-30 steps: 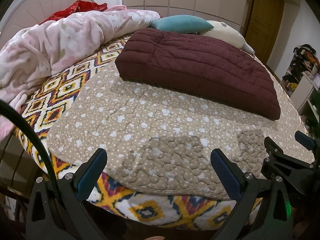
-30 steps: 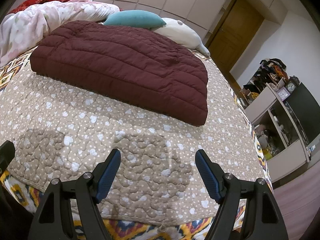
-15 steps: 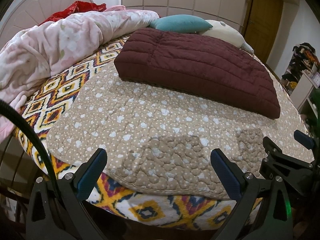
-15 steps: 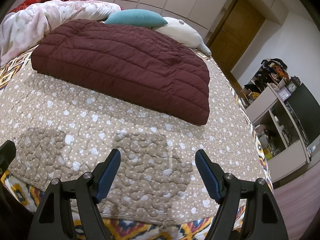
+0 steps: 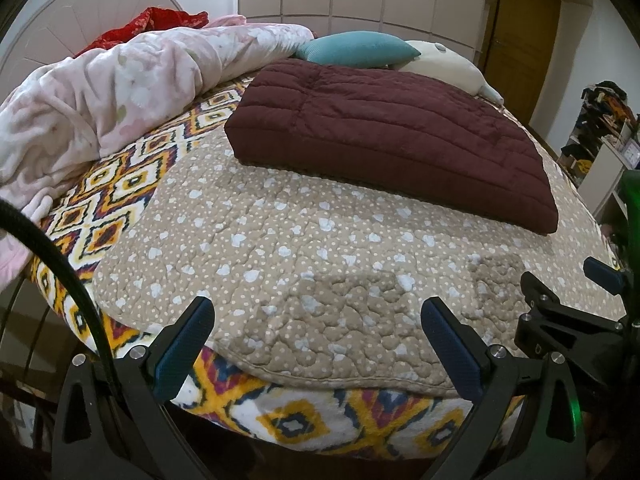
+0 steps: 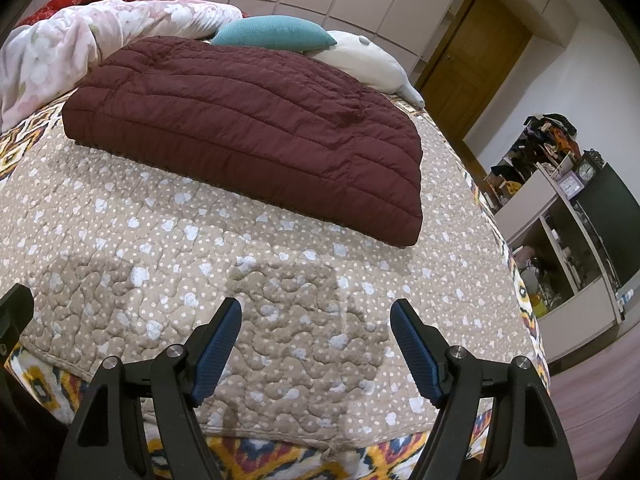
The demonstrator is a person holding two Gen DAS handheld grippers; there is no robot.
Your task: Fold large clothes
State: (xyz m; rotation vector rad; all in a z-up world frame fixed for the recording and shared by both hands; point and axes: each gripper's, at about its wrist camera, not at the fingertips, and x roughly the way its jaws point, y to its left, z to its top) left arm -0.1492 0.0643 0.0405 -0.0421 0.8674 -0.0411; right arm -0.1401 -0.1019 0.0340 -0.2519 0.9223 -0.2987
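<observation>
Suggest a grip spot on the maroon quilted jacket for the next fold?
Probably the near corners of the maroon quilted jacket: its thick folded edge faces the claws and stands proud of the dotted quilt. Bring the left claw and right claw, both open, in low from the bed's foot.

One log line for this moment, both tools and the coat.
left tool: open, empty | right tool: open, empty | coat: folded on quilt, untouched

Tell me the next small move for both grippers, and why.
Probably ease both forward toward the maroon quilted coat. The left gripper and right gripper are open and empty, over the near edge of the beige bedspread, short of the coat, which already lies folded flat.
</observation>
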